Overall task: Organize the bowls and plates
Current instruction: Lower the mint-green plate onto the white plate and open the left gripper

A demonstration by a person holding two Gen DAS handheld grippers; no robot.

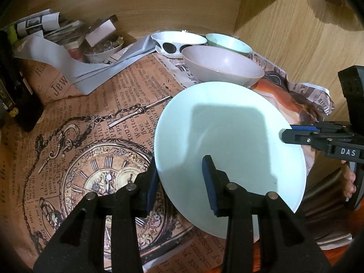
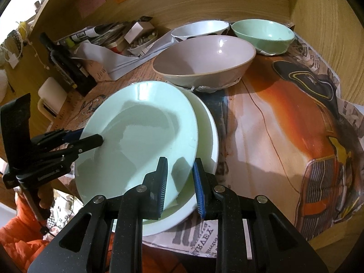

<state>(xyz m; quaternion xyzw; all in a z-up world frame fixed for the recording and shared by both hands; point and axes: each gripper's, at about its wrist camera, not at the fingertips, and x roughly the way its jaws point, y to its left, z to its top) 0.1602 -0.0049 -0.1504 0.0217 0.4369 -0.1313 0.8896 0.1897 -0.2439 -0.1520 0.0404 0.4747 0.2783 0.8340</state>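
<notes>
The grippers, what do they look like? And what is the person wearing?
Both are black plastic. The left gripper and right gripper each have two fingers with ridged blue pads, triangle-shaped cut-outs and round silver pins. White letters reading DAS mark the side of the right gripper where it shows in the left view. The person wears a puffy orange sleeve.

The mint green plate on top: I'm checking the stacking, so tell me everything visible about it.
The mint green plate is round, glossy and plain, apparently ceramic or melamine, and looks empty. It lies tilted on a white plate, overlapping it off-centre. The right tongs are shut on its near rim; the left tongs straddle the opposite rim.
</notes>
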